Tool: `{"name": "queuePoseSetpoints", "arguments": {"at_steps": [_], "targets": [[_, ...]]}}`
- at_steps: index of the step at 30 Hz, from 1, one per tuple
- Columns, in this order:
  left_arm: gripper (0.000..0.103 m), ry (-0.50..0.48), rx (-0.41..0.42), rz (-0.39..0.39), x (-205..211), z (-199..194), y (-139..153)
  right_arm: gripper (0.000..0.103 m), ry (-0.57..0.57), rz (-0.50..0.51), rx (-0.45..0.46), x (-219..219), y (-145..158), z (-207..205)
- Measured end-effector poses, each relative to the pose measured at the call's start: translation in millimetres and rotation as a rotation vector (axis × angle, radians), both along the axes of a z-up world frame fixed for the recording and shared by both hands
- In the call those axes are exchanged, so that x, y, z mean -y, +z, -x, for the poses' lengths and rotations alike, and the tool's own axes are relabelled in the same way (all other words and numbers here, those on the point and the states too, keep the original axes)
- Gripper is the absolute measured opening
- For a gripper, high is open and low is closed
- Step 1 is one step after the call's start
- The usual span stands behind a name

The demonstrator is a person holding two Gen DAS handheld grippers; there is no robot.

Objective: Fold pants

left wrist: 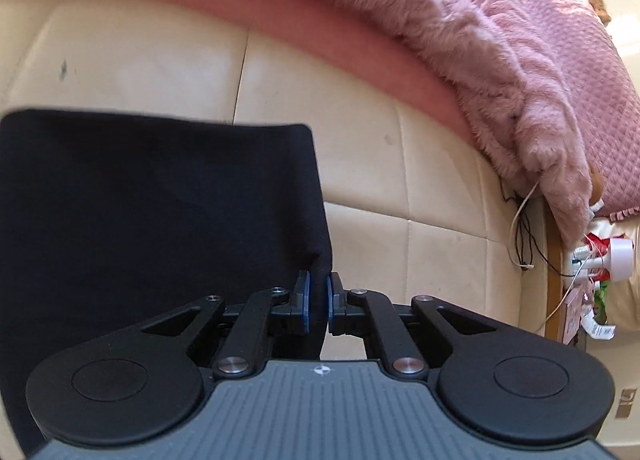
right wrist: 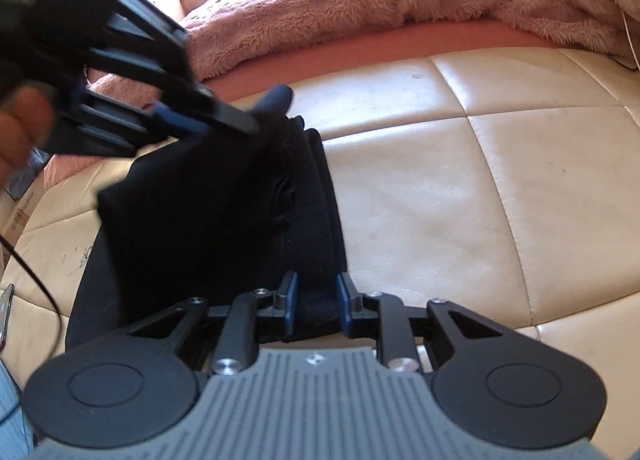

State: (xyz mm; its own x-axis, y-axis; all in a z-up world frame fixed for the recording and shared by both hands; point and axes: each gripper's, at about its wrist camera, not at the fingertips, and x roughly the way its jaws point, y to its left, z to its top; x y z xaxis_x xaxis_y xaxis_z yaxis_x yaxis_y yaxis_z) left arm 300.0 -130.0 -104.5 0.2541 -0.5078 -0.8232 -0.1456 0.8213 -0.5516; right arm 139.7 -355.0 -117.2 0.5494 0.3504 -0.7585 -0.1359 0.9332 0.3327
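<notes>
The jaws of the left gripper [left wrist: 318, 302] are nearly closed and pinch an edge of the black pants [left wrist: 160, 212], the dark cloth running down between the two blue pads. The jaws of the right gripper [right wrist: 316, 302] stand a little way apart with a thick fold of the same pants [right wrist: 224, 220] lying between them; whether the pads press on the cloth there cannot be told from this view.

The largest thing in view is the cream leather bed frame [right wrist: 460, 180], a quilted, smooth padded surface on which the pants lie. Behind it a pink fluffy blanket [left wrist: 460, 40] spills over the edge of the mattress.

The pants are spread on the padding as a dark, soft bundle of several layers, one end lifted by the left gripper [right wrist: 224, 120], which the right wrist view shows held in the person's hand [right wrist: 20, 132]. They look light and limp: they will sag and drape from any hold, and stacked layers may slide apart on the slick leather. A hold at a corner or hem, taking every layer at once, probably gives the straightest fold; a grip in the middle would only bunch the cloth.
</notes>
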Motion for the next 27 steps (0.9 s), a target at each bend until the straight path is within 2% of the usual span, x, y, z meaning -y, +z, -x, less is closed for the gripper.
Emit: {"name": "queuePoseSetpoints", "arguments": {"at_steps": [3, 5, 10, 12, 15, 19, 24, 25, 27], "targets": [[0.015, -0.009, -0.015, 0.072, -4, -1, -6, 0.018, 0.004, 0.005, 0.002, 0, 4, 2], [0.019, -0.039, 0.002, 0.123, -8, 1, -1, 0.018, 0.0, 0.006, 0.01, 2, 9, 4], [0.021, -0.13, 0.132, 0.031, -27, 21, 33, 0.019, -0.041, -0.014, 0.033, 15, 29, 8], [0.023, -0.164, 0.2, -0.047, -40, 33, 45, 0.023, -0.064, -0.04, 0.041, 21, 39, 11], [0.023, -0.187, 0.271, -0.172, -61, 49, 50, 0.03, -0.095, -0.145, 0.037, 29, 47, 8], [0.023, -0.163, 0.253, -0.208, -97, 67, 36, 0.031, -0.107, -0.237, -0.015, 27, 38, -4], [0.023, -0.107, 0.219, -0.168, -133, 88, 11, 0.031, -0.154, -0.352, -0.127, 32, 11, -11], [0.023, -0.102, 0.212, -0.155, -137, 89, 7, 0.029, -0.169, -0.389, -0.142, 35, 7, -11], [0.023, -0.094, 0.209, -0.13, -142, 91, 2, 0.007, -0.186, -0.461, -0.162, 38, 4, -12]]}}
